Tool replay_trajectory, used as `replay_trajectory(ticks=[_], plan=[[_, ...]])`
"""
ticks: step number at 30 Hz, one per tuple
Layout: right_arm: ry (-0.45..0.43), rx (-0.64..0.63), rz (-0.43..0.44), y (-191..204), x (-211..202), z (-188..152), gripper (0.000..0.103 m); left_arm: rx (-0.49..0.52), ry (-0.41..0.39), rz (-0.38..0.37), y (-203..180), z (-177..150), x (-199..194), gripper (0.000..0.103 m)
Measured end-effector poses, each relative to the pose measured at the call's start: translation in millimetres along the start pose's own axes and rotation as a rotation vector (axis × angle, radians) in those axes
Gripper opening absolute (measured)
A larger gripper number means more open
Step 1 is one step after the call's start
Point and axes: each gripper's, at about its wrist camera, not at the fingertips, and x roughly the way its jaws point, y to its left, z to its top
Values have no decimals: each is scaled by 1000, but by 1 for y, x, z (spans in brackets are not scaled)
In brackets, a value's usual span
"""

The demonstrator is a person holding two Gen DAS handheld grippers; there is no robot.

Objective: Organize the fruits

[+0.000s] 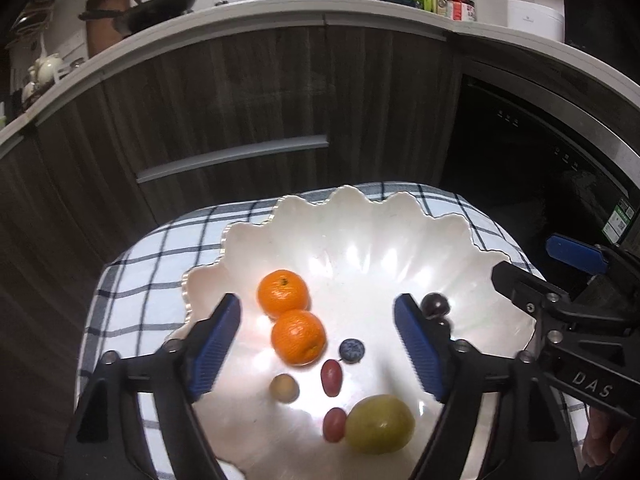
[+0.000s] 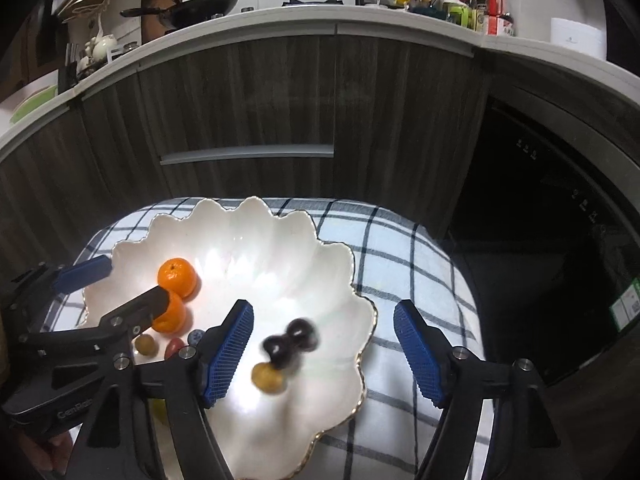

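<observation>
Both grippers hang over the scalloped white bowl (image 1: 400, 248) on the checked cloth (image 2: 400, 248), each with its fingers apart and nothing between the pads. All the fruit lies in the bowl: two oranges (image 1: 298, 336) touching toward the left, a blueberry (image 1: 352, 350), red grapes (image 1: 331, 377) and a green fruit (image 1: 379, 424) nearer. The dark grapes (image 2: 290, 342) and a yellowish one (image 2: 267, 377) look blurred, probably rolling. They lie just beyond the right gripper (image 2: 324, 350), toward its left finger; the left gripper (image 1: 318, 350) is nearer the oranges.
</observation>
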Motion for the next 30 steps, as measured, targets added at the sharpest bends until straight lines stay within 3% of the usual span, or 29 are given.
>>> replay_trajectory(ticks=[13, 30], plan=[[-36, -10, -9, 14, -40, -11, 74, -31, -40, 41, 12, -19, -47, 90], [-80, 6, 9, 27, -91, -39, 74, -70, -48, 70, 20, -57, -97, 90]])
